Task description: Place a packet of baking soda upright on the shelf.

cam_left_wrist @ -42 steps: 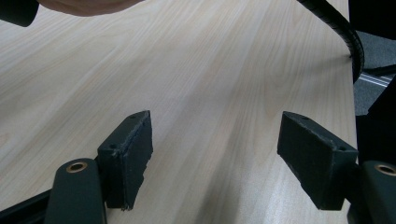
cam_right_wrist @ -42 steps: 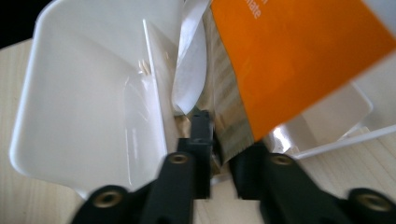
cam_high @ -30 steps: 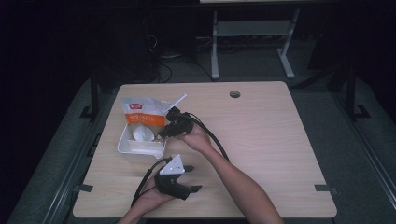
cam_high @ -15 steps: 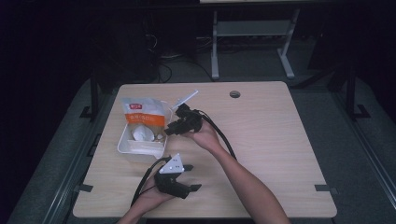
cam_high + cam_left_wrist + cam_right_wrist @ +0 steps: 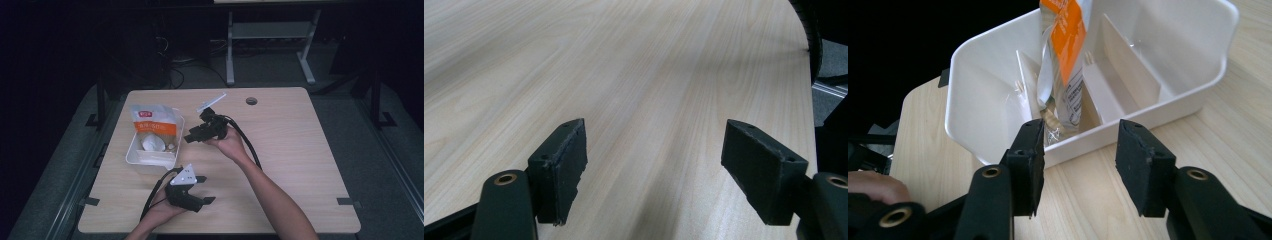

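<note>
High view: a light wooden table (image 5: 300,150) carries a white divided bin (image 5: 145,159) left of centre in the frame. An orange-and-white packet (image 5: 155,122) stands in the bin's far end, its long axis running up and away toward the upper left of the frame, printed face turned to the camera. A pale rounded item (image 5: 150,143) lies in the bin just below the packet; what it is cannot be told. The right gripper (image 5: 192,136) sits at the frame's centre, just right of the bin, jaws aimed left at it. The left gripper (image 5: 204,190) rests low in the frame below the bin, jaws aimed right over bare wood.

In the right gripper view the jaws stand apart with nothing between them, and the bin (image 5: 978,120) lies just beyond, its dividers crossing it; the packet (image 5: 1065,55) rises nearly upright from a middle compartment, leaning slightly.

In the left gripper view the jaws are spread wide over the tabletop (image 5: 624,75), holding nothing.
</note>
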The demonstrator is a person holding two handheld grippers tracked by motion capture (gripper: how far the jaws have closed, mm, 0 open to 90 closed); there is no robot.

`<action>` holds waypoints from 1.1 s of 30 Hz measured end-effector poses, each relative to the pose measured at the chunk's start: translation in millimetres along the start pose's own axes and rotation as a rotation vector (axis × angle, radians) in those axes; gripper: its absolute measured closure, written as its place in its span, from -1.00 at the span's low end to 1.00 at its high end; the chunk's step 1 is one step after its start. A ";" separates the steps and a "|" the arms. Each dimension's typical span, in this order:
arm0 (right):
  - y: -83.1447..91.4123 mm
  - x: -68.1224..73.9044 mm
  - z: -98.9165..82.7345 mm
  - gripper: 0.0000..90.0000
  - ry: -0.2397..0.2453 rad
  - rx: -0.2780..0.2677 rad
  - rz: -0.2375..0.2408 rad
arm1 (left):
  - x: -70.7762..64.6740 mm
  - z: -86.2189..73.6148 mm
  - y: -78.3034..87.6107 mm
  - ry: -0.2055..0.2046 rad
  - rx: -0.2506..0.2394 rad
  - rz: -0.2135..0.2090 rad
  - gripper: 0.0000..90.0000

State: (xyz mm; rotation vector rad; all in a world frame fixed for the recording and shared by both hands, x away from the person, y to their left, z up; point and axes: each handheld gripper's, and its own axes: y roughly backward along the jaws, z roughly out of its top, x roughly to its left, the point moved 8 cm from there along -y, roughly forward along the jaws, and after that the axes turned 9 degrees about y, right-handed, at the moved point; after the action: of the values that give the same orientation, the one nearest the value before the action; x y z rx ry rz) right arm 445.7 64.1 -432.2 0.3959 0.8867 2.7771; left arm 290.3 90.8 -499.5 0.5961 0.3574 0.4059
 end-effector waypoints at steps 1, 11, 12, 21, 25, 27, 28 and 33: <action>1.8 -0.5 -0.6 0.17 -0.003 -0.004 -0.001 | -0.1 -0.1 -0.2 0.004 0.000 -0.001 -0.42; 20.8 -3.6 -4.5 0.09 -0.025 -0.025 -0.002 | -0.4 -0.1 -2.0 0.007 0.002 -0.005 -0.43; 22.8 -4.0 -4.8 0.09 -0.023 -0.025 -0.004 | -0.5 -0.1 -2.1 0.008 0.001 -0.005 -0.43; 41.0 -5.6 -9.8 0.03 -0.031 -0.036 -0.013 | 0.5 -0.1 -2.2 0.012 0.003 -0.007 -0.43; 49.8 -6.3 -13.9 0.01 -0.037 -0.042 -0.024 | -0.8 -0.1 -3.4 0.014 0.004 -0.010 -0.43; 54.0 -6.7 -16.6 0.00 -0.040 -0.042 -0.029 | -0.9 -0.2 -3.9 0.011 0.007 -0.011 -0.43; 56.4 -6.9 -17.7 0.00 -0.042 -0.043 -0.031 | -0.9 -0.3 -4.1 0.010 0.010 -0.011 -0.44; 67.3 -8.6 -23.7 -0.03 -0.052 -0.051 -0.048 | -0.5 -0.3 -4.6 0.010 0.011 -0.010 -0.44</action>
State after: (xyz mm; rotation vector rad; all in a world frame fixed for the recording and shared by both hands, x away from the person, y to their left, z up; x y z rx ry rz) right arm 439.3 -4.8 -412.7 0.4299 0.8020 2.7261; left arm 291.0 87.2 -502.4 0.6032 0.3721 0.3980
